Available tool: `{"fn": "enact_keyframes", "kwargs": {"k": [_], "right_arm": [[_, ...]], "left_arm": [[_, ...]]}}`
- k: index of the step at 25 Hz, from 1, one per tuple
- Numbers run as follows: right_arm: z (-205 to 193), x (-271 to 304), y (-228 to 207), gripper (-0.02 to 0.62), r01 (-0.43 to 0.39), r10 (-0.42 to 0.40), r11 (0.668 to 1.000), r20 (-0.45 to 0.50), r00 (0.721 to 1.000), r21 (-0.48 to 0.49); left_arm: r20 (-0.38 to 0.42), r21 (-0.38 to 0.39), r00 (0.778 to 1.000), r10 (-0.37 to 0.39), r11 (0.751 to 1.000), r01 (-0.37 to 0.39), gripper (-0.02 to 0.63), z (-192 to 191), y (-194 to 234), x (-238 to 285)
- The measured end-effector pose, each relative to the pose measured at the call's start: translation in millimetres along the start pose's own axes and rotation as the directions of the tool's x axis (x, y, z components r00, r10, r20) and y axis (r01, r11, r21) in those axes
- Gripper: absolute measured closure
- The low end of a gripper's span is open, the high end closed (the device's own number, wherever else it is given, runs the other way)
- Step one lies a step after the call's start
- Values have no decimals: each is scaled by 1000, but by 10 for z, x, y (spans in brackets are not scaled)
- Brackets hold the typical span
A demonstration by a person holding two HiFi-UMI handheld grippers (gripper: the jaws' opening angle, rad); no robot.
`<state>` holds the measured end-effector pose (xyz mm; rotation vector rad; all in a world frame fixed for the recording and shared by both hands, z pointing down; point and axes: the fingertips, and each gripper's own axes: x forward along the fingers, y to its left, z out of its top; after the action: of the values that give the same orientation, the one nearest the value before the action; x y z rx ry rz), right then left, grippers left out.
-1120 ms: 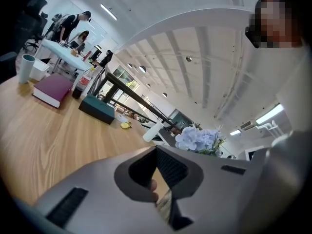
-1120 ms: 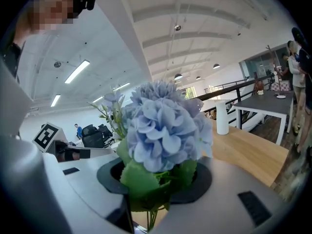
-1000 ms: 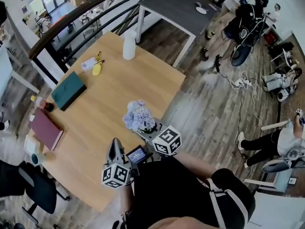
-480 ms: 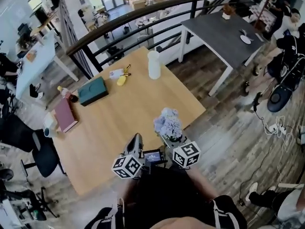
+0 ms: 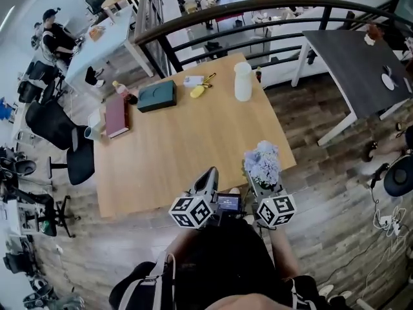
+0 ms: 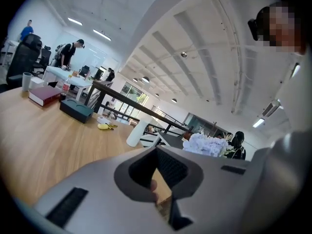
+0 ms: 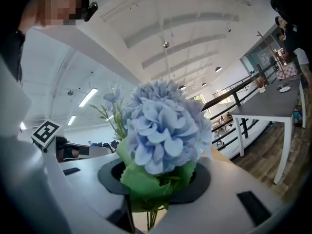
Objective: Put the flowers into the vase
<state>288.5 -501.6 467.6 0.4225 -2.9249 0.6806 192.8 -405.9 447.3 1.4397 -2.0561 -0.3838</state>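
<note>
R gripper [image 5: 263, 189] grips the flowers [image 5: 262, 163] by the green stems. Its jaws stand part-way in, pressed on the bunch, and have just nipped in a touch. The pale blue head stands upright above them w/ green leaves below. The bunch hangs over the near right corner of the wooden table [image 5: 161, 160], just inside the right edge. L gripper [image 5: 210, 173] sits beside it to the left, over the near edge, pointing across the top. Its jaws are together w/ nothing btwn them, and only a slit of wood shows thru the cut-out. Each gripper's marker cube shows close to the person's body, off the near edge. The white vase [image 5: 243, 81] stands upright by the far right corner, well apart from the flowers, nothing in it as far as can be seen. Along the far edge, left of the vase, lie a yellow item [image 5: 197, 91] and a white tag [image 5: 192, 80]. Left of those is a teal box [image 5: 157, 96]. Toward the far left corner lies a dark red book [image 5: 117, 115], w/ a small bottle [image 5: 124, 92] btwn it and the box. A cup [image 5: 92, 132] sits at the left edge. A dark railing [image 5: 258, 8] runs behind the far edge, and a grey table [image 5: 361, 63] stands off to the right.
</note>
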Motion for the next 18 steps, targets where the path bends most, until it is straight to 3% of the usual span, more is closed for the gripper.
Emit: {"fn": "enact_keyframes", "kwargs": {"k": [4, 10, 13, 18], "right_arm": [[173, 204, -162, 422, -50, 49, 998, -16, 999, -50], [557, 485, -628, 422, -61, 57, 993, -37, 998, -98], [717, 648, -853, 422, -75, 72, 995, -46, 996, -72], [828, 844, -1176, 422, -94, 92, 995, -57, 994, -28]], "left_arm": [[48, 16, 998, 29, 999, -30, 558, 77, 29, 230], [107, -75, 994, 18, 997, -10, 558, 250, 75, 912], [119, -123, 993, 23, 992, -8, 558, 304, 102, 1174], [89, -179, 992, 84, 982, -67, 558, 172, 194, 1374]]}}
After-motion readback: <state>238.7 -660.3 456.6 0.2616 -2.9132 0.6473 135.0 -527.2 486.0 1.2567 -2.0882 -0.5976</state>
